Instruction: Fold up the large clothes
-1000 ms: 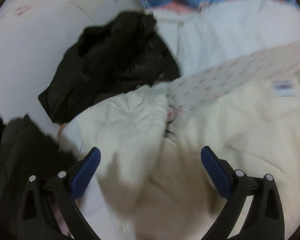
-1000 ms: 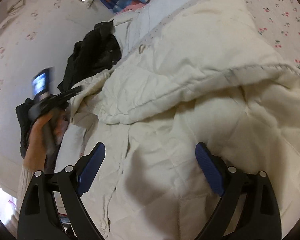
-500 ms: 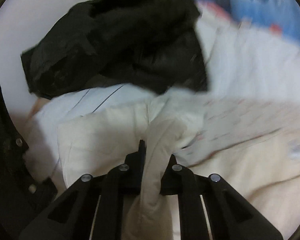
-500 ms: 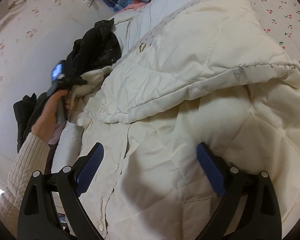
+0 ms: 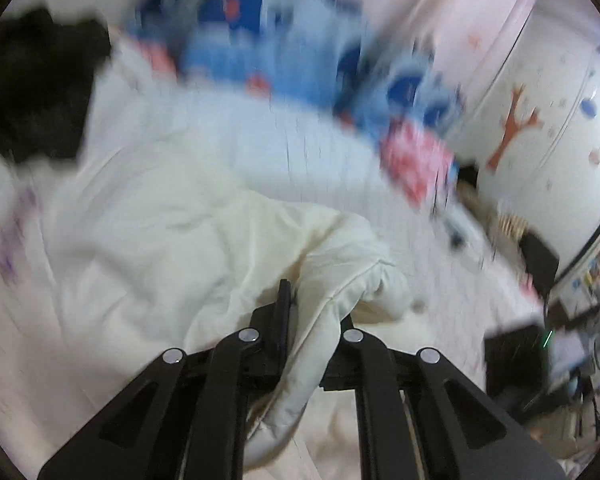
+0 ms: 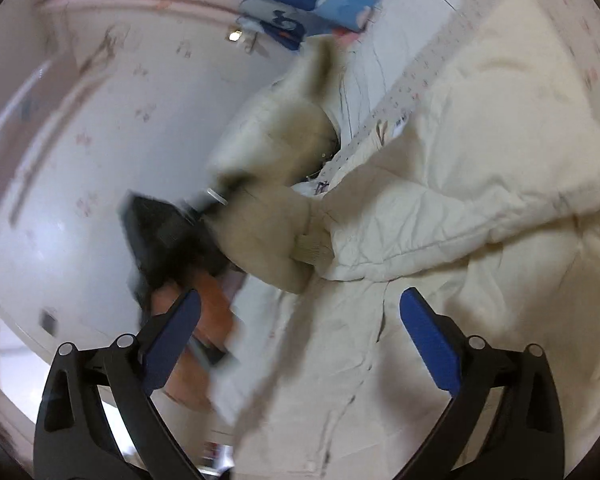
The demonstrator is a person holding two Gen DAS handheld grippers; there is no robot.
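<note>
Cream padded jacket (image 6: 480,184) spread across the bed (image 5: 260,136), quilted, filling most of the right wrist view. Left gripper (image 5: 300,320) fingers clamped tight on a fold of the jacket's sleeve (image 5: 340,264), cloth bunched between them and trailing down below the fingers. From the right wrist view, that gripper (image 6: 220,200) shows at the jacket's left edge, blurred, sleeve cuff (image 6: 312,248) raised off the jacket body, the person's hand (image 6: 196,304) below it. Right gripper (image 6: 300,328) hovers over the jacket's lower front, fingers wide and opening, nothing pinched between them. Black garment (image 5: 32,88) lies beyond the jacket, toward the wall. Blue patterned bedding (image 5: 260,40) at the far side of the jacket, blurred.
</note>
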